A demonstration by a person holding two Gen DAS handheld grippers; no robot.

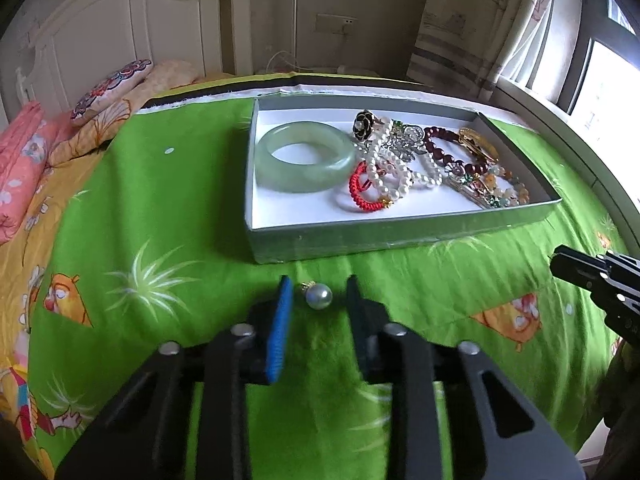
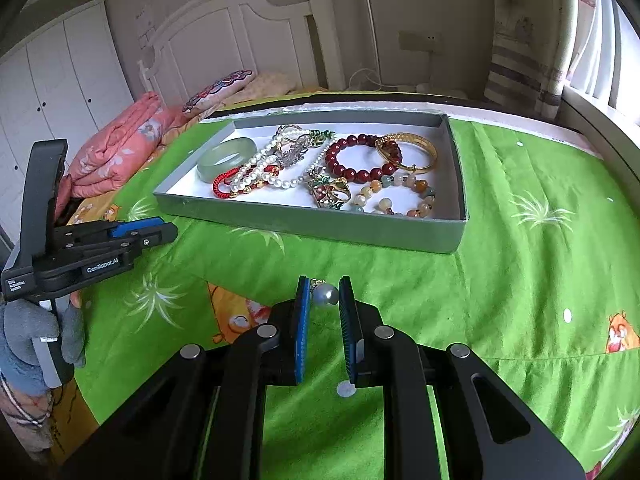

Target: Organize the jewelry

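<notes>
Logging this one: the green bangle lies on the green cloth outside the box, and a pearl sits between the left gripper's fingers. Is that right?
Not quite. The green bangle lies inside the grey box, at its left end, not out on the cloth; the left wrist view shows this. The rest holds: the pearl sits between the fingers of the left gripper, on the green cloth.

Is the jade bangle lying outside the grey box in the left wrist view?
No, the jade bangle lies inside the grey box, at its left end beside the pearl strands.
</notes>
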